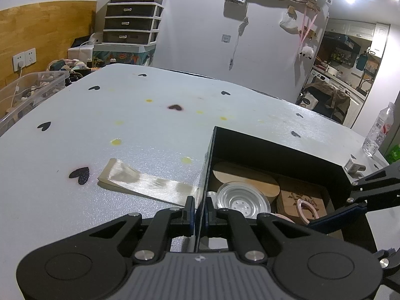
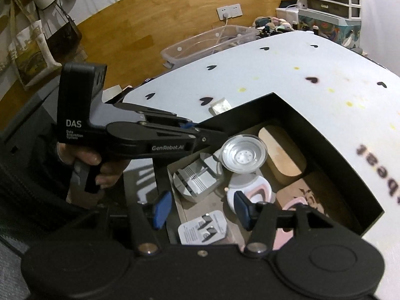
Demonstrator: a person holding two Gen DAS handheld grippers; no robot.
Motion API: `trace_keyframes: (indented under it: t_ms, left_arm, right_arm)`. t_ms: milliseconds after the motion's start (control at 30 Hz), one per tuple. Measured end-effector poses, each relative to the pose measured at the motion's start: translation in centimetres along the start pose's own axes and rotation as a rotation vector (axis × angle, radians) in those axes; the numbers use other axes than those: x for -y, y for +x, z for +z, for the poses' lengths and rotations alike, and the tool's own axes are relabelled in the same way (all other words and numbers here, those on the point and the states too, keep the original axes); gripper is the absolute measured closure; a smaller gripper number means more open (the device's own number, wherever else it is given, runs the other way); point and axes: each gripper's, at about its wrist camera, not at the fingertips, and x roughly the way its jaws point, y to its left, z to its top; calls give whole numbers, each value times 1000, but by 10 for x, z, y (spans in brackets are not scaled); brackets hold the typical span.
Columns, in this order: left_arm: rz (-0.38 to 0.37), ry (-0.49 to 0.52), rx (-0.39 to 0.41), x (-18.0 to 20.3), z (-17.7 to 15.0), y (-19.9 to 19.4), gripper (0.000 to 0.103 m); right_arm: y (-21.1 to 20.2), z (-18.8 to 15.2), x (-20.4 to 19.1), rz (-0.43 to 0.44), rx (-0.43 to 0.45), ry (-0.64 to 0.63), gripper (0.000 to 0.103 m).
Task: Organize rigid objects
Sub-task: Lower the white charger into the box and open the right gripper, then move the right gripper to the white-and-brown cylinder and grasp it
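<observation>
Left hand-held gripper (image 1: 199,211) clamps black box (image 1: 275,147) wall.

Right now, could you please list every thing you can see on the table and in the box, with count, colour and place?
black box: 1, black, near table edge, open at the top
metal dish: 1, silver, with holes, inside box over the other items
wooden board: 1, light wood, rounded, inside box at far side
carved wooden block: 1, brown, inside box on the floor
grey metal part: 1, grey, inside box near left wall
white card: 1, white with dark print, inside box, nearest corner
ribbon strip: 1, beige, on table left of box
water bottle: 1, clear, far right table edge
table: 1, white with black hearts
left tongs: shut on the box wall
right tongs: open, above box
</observation>
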Motion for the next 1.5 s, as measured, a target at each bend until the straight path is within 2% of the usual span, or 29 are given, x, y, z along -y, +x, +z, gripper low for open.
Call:
trace_keyframes:
  t_ms: [33, 100, 133, 267, 433, 600, 1000, 1167, 1233, 1267, 1367, 1467, 1500]
  left_arm:
    - [0, 0, 0, 0, 0, 0, 95]
    - [0, 0, 0, 0, 0, 0, 95]
    - [0, 1, 0, 0, 0, 0, 95]
    - [-1, 0, 0, 0, 0, 0, 95]
    - [-2, 1, 1, 0, 0, 0, 95]
    - [0, 2, 1, 1, 0, 0, 95]
    - [0, 3, 0, 2, 1, 1, 95]
    - [-1, 2, 1, 2, 1, 1, 95]
    - [-2, 2, 1, 2, 1, 1, 95]
    - [-2, 2, 1, 2, 1, 1, 95]
    - [-2, 1, 1, 2, 1, 1, 95]
    - [-4, 0, 2, 1, 1, 2, 95]
    - [-4, 0, 1, 1, 1, 2, 95]
  right_arm:
    - [-1, 0, 0, -3, 1, 4, 49]
    - [-3, -2, 2, -9, -6, 16, 72]
    - [-4, -3, 3, -8, -10, 24, 74]
    - [-13, -9, 5, -13, -15, 26, 78]
    - [-28, -12, 6, 2, 3, 19, 89]
    - [-13, -5, 2, 3, -13, -18, 98]
    - [28, 25, -10, 31, -35, -71, 98]
    - [50, 15, -6, -25, -128, -48, 98]
    - [47, 9, -1, -18, -124, -16, 98]
    - [42, 9, 1, -11, -115, 1, 97]
    - [24, 8, 2, -7, -61, 33, 78]
    - [7, 7, 1, -8, -5, 43, 75]
    - [1, 7, 1, -12, 15, 47, 70]
